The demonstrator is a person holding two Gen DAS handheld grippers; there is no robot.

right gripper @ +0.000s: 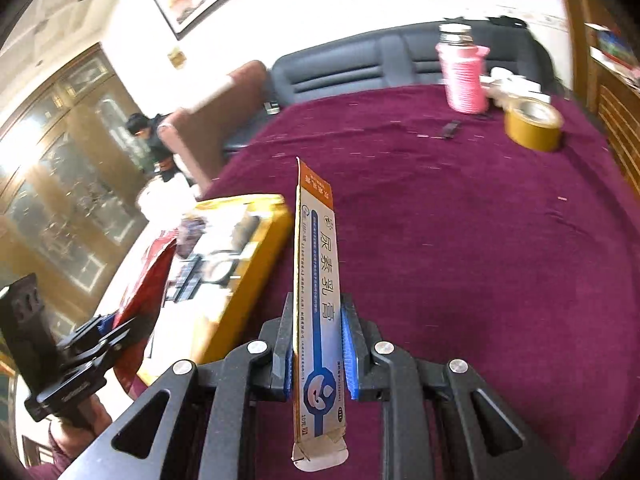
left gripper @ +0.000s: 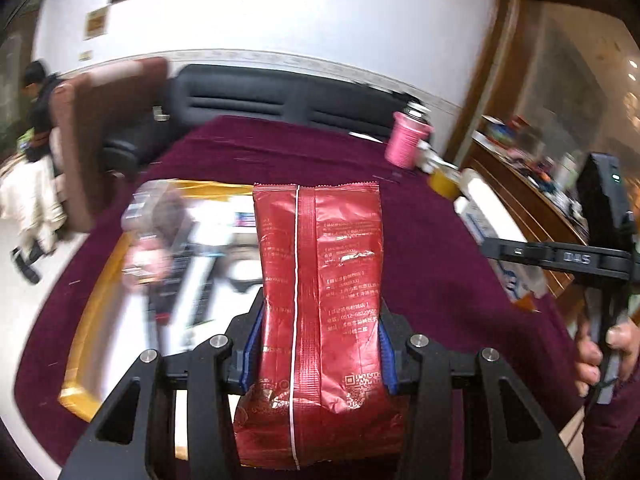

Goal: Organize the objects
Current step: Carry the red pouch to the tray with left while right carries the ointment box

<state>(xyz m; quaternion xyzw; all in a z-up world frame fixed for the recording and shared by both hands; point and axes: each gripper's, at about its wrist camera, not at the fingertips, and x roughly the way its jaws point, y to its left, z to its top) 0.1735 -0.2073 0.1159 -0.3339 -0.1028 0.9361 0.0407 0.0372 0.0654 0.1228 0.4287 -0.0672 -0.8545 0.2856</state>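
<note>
My left gripper point(left gripper: 320, 340) is shut on a red foil packet point(left gripper: 320, 264). The packet stands upright between the blue pads point(left gripper: 250, 344), raised over the maroon tablecloth point(left gripper: 420, 220). My right gripper point(right gripper: 318, 340) is shut on a slim white, orange and blue ointment box point(right gripper: 318, 264), held edge-up and pointing away. A yellow-walled box point(right gripper: 256, 280) with several blurred items inside sits to the left; its rim point(left gripper: 92, 320) lies under and left of the packet. The left gripper point(right gripper: 108, 332) with the red packet point(right gripper: 140, 288) also shows at the lower left of the right wrist view.
A pink flask point(right gripper: 464, 76), a yellow tape roll point(right gripper: 532, 122) and a small dark item point(right gripper: 450, 129) stand at the table's far right. A white and blue carton point(left gripper: 484, 224) lies near the right edge. A black sofa point(left gripper: 260, 92), a brown chair point(left gripper: 100, 128) and a person point(left gripper: 38, 92) are beyond.
</note>
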